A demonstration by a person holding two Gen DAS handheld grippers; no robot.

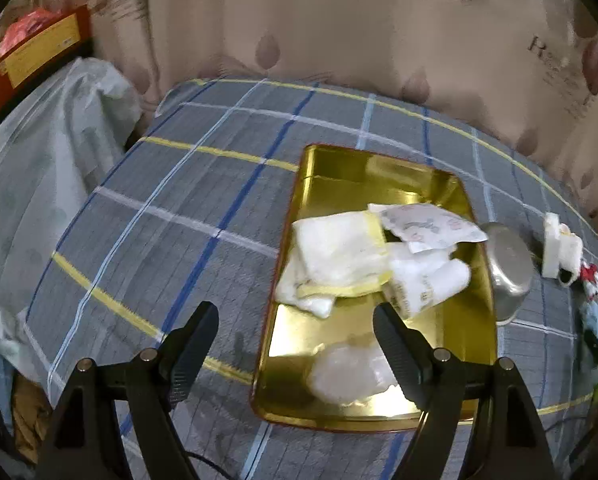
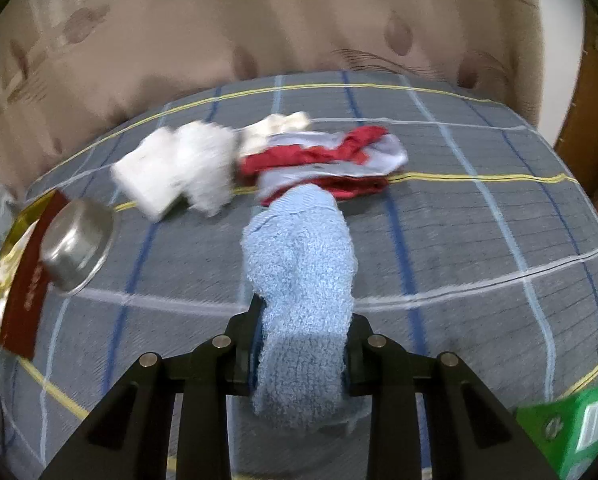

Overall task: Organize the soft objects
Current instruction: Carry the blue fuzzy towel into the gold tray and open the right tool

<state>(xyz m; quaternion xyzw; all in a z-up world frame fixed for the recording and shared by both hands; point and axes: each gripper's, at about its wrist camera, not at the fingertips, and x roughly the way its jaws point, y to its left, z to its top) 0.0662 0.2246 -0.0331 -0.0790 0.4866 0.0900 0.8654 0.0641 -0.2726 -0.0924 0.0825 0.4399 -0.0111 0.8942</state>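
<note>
A gold tray (image 1: 379, 172) lies on the plaid bed. In it are folded white and yellow cloths (image 1: 339, 256), a printed packet (image 1: 427, 226), a rolled white cloth (image 1: 427, 284) and a clear plastic wad (image 1: 351, 372). My left gripper (image 1: 295, 320) is open and empty, just in front of the tray. My right gripper (image 2: 303, 312) is shut on a light blue fluffy sock (image 2: 303, 272) and holds it over the bed. Beyond it lie a red and grey garment (image 2: 323, 160), white cloths (image 2: 179, 168) and a cream sock (image 2: 275, 126).
A steel bowl (image 2: 79, 244) lies tipped beside the tray's red edge (image 2: 31, 280); it also shows in the left wrist view (image 1: 507, 264). A white item (image 1: 559, 248) lies right of it. A green box (image 2: 575, 428) is at the near right. A beige padded headboard (image 1: 339, 40) backs the bed.
</note>
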